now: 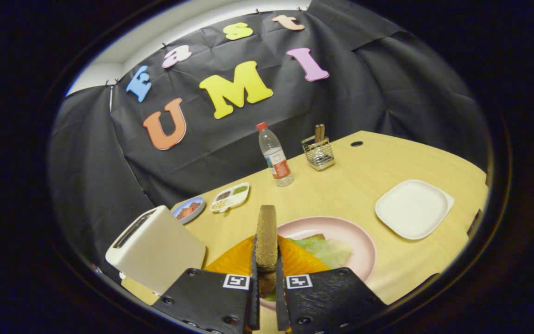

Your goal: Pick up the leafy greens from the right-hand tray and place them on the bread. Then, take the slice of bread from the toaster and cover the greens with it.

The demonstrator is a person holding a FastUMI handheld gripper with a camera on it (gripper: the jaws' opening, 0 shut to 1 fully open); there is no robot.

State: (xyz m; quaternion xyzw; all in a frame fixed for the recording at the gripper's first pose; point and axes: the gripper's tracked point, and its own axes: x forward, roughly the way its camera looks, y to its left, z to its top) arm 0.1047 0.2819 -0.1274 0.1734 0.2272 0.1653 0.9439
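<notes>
**Bread slice held over the pink plate**

The slice of bread (266, 236) stands edge-on, clamped between both fingers of the gripper (267, 273), above the pink plate (364, 246). On that plate lie the leafy greens (325, 250) and something orange (234, 262). The toaster (155, 248) stands left of the plate on the desk (341, 185); a white tray (413, 208) lies right of the plate.

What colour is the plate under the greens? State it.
Pink plate, clearest in the gripper view, just beyond the fingers.
</notes>
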